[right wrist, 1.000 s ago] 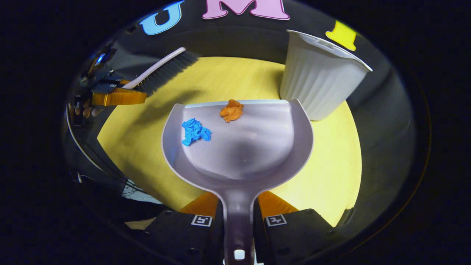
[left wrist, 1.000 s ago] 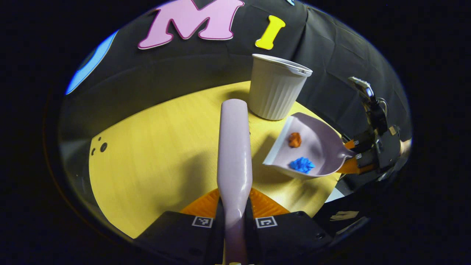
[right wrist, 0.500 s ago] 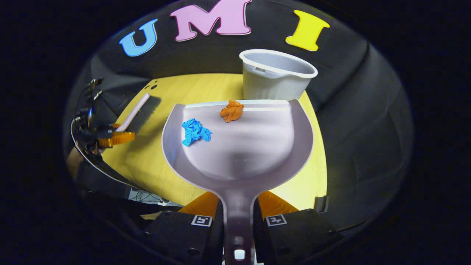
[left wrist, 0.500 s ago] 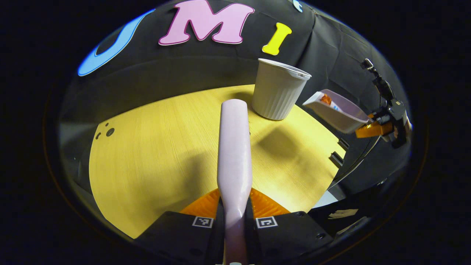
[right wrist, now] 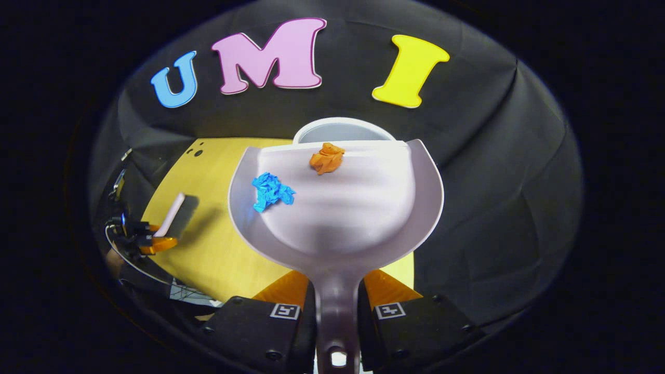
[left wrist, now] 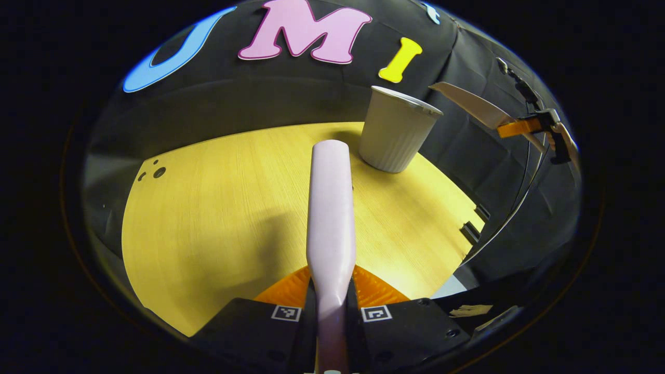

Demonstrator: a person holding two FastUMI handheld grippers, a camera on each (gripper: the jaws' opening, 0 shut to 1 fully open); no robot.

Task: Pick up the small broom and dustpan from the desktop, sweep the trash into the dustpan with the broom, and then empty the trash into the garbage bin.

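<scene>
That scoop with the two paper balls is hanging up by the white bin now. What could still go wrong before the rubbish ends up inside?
The orange scrap sits right at the dustpan's front lip, so a tilt begun too early could drop it on the table instead of into the bin. The blue scrap lies toward one side wall and might slide out past the bin's rim. The right gripper grips only the narrow handle, so the pan could twist while tipping.

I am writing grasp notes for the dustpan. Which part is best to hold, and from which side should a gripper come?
Judging by the present hold: the narrow handle at the back of the dustpan. The right gripper comes from behind, along the handle, one finger on each side. The wide scoop then points forward, toward the garbage bin.
</scene>
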